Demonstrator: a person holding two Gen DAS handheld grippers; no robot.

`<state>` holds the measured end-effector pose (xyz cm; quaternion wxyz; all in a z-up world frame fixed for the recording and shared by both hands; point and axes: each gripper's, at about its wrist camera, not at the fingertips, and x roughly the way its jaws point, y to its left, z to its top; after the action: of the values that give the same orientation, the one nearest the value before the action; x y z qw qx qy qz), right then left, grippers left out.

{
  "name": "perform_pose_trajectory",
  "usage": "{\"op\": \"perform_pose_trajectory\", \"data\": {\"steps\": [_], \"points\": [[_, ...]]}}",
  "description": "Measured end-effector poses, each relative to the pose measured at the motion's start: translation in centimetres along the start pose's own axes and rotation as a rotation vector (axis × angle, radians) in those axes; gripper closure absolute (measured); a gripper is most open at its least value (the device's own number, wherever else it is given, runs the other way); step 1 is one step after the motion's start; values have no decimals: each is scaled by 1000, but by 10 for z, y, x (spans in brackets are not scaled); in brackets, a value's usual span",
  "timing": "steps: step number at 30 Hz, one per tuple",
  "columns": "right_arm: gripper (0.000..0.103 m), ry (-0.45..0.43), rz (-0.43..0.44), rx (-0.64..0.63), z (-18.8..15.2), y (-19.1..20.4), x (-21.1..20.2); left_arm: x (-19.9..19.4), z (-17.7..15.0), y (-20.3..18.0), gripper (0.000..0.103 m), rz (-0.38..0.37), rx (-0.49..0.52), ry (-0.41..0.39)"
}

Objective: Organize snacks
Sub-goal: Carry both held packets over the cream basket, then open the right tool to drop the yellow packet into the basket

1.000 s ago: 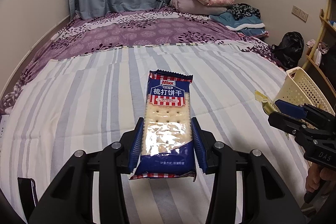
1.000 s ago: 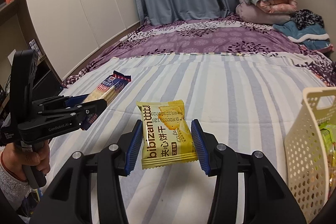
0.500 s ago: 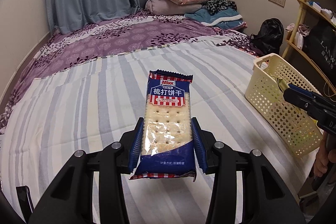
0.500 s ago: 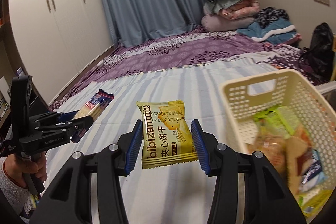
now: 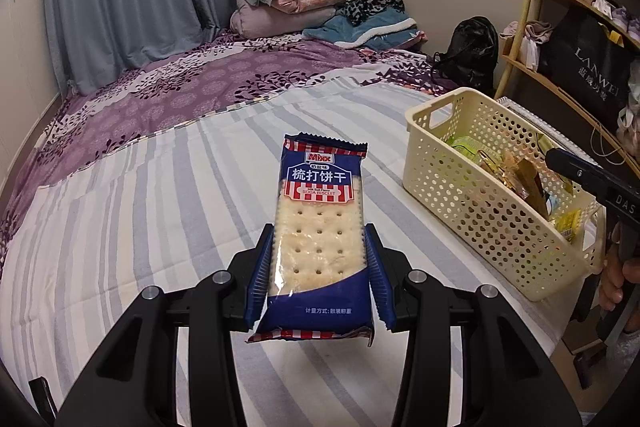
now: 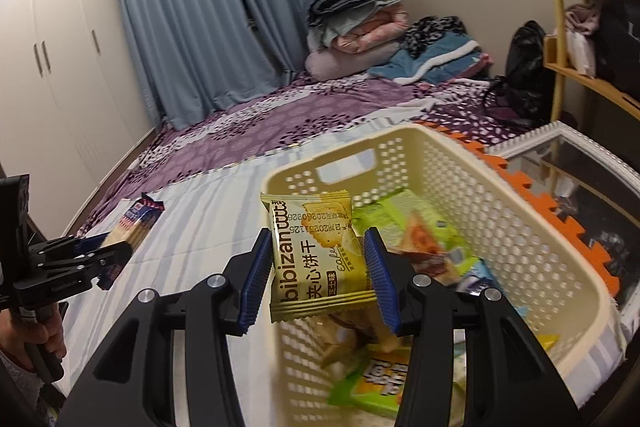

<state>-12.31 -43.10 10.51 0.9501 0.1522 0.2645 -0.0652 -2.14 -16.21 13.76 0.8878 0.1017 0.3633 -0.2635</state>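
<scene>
Cream perforated plastic basket (image 6: 516, 227), off at far right a second ago, now directly under right gripper (image 6: 318, 273), clamped on yellow bibizan sandwich-biscuit packet (image 6: 316, 255) above snacks inside; drop likely next. Left gripper (image 5: 319, 269), pinching blue soda-cracker pack (image 5: 319, 227), swung rightward over striped bedsheet (image 5: 140, 207), basket near right.

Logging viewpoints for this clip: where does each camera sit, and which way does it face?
Left wrist: on the left gripper, facing across the striped bed; its fingers clamp a soda biscuit pack; right gripper and hand at the edge.
Right wrist: on the right gripper, over the cream basket, holding a yellow bibizan sandwich biscuit pack; left gripper visible.
Shared: basket, bed, biscuit pack.
</scene>
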Motion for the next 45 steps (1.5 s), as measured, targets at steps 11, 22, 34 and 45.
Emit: {"op": "perform_pose_trajectory", "data": {"steps": [11, 22, 34, 45], "points": [[56, 2, -99, 65, -2, -44, -3, 5, 8, -30, 58, -54, 41, 2], [55, 58, -141, 86, -10, -53, 9, 5, 19, -52, 58, -92, 85, -6], [45, 50, -125, 84, -10, -49, 8, 5, 30, -82, 58, -127, 141, -10], [12, 14, -128, 93, -8, -51, -3, 8, 49, -117, 58, -175, 195, -26]]}}
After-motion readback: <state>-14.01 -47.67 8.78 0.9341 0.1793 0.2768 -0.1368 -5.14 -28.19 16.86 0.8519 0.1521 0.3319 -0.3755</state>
